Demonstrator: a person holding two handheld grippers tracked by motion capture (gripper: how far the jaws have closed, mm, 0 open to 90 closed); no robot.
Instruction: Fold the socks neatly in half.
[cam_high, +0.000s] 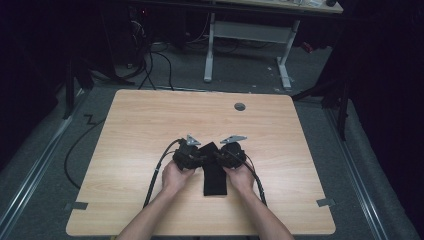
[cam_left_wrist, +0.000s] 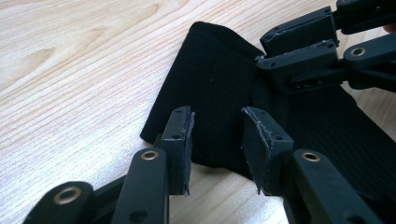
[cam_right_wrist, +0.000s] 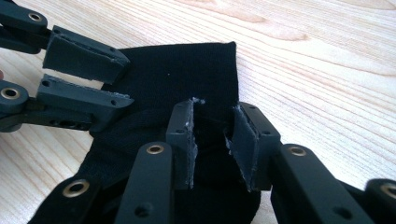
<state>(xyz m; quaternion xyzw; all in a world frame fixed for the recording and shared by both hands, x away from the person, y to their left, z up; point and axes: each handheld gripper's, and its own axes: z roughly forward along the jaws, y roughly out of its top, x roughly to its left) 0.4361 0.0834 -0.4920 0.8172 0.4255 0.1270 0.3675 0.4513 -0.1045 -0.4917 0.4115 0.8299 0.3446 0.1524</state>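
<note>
While both grippers' jaws stand apart, black cloth (cam_high: 215, 172) lies between.

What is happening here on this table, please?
A person works on a black cloth lying on the wooden table, with a gripper in each hand. The left gripper and the right gripper meet over the cloth's far end. Both stand with their jaws apart, the fabric between or just past their tips, not clamped.
</note>
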